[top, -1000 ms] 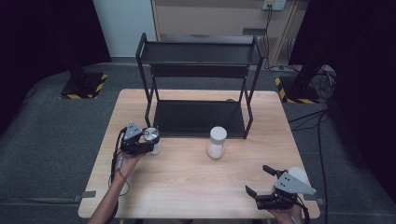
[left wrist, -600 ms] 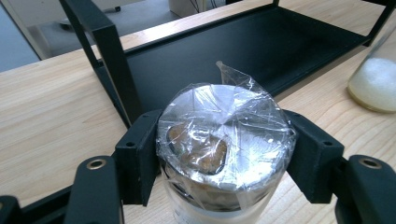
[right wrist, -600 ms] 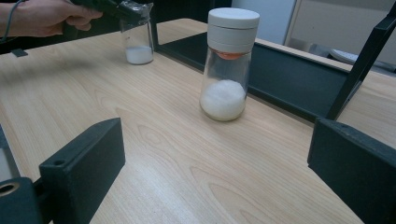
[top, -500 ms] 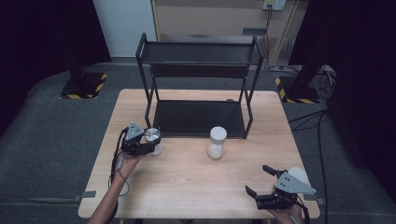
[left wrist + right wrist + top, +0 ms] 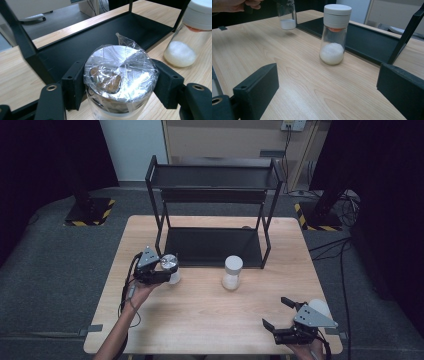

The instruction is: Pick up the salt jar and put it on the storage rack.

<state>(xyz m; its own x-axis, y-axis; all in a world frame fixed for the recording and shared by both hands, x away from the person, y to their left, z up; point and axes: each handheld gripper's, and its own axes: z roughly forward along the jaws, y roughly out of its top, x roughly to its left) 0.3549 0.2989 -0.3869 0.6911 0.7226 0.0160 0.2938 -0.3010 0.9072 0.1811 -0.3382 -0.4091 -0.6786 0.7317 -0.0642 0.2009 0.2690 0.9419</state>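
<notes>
A small glass jar (image 5: 120, 72) has a silver lid wrapped in clear film and a little white powder at its bottom. My left gripper (image 5: 120, 85) is shut on it just under the lid. In the high view the left gripper (image 5: 161, 275) holds this jar (image 5: 170, 263) at the table's left, near the rack's front left leg. The right gripper view shows the jar (image 5: 286, 17) hanging a little above the wood with its shadow beneath. A white-capped shaker (image 5: 232, 271) with white powder stands mid-table. My right gripper (image 5: 276, 313) rests open at the front right, facing the shaker (image 5: 335, 35).
A black two-tier rack (image 5: 215, 175) stands at the back of the wooden table (image 5: 210, 320), its lower tray (image 5: 100, 37) right behind the held jar. Dark floor surrounds the table.
The left gripper has lifted the jar slightly off the table. The right gripper and the shaker have stayed where they were.
</notes>
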